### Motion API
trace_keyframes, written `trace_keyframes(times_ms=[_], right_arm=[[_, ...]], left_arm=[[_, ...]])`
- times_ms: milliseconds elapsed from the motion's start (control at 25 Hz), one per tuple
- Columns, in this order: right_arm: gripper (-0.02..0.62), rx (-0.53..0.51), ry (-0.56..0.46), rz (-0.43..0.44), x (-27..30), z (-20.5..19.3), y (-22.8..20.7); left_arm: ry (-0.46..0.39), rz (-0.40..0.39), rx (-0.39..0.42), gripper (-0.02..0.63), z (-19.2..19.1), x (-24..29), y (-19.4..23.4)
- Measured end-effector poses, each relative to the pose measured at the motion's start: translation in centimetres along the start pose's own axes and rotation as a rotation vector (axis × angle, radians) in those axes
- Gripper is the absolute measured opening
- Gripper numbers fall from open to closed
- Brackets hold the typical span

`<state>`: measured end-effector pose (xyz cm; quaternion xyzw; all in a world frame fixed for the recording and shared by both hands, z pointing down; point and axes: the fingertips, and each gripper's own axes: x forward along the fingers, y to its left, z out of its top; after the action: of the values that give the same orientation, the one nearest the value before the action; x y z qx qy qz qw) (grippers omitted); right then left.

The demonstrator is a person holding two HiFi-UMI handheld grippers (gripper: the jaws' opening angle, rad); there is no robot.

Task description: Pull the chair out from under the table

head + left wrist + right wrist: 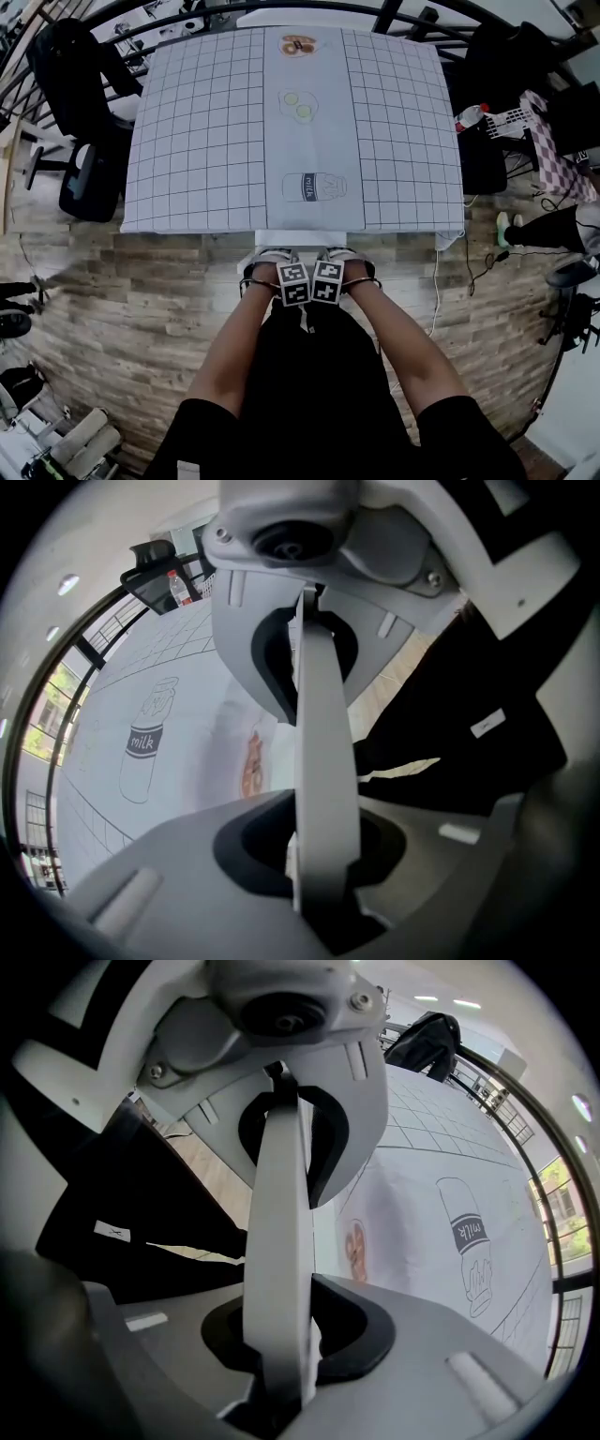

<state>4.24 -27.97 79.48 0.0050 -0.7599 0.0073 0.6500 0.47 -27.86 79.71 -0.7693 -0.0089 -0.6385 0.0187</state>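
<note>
The chair shows only as a thin white back edge (300, 240) poking out from under the near side of the table (206, 141), which wears a gridded cloth with drawings. Both grippers point down onto that edge side by side, the left gripper (273, 262) left of the right gripper (341, 259). In the left gripper view the white chair back (328, 714) runs upright between the jaws of the left gripper (323, 761), which press on it. The right gripper (281, 1232) grips the same white chair back (281, 1185) in the right gripper view. The seat and legs are hidden.
A black office chair (80, 103) stands at the table's left, another dark chair (497, 66) at its right with a bottle (472, 116) beside it. A black railing curves behind the table. Cables and a shoe (506, 228) lie on the wooden floor to the right.
</note>
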Motion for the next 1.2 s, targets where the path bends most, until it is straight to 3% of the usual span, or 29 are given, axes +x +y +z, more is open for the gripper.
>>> trace_keyframes(times_ms=[1200], right_arm=[[0.074,0.068,0.001,-0.001,-0.1,0.6,13.5]], left_arm=[[-0.022,-0.056,-0.016,0.081,-0.3,-0.8,-13.4]])
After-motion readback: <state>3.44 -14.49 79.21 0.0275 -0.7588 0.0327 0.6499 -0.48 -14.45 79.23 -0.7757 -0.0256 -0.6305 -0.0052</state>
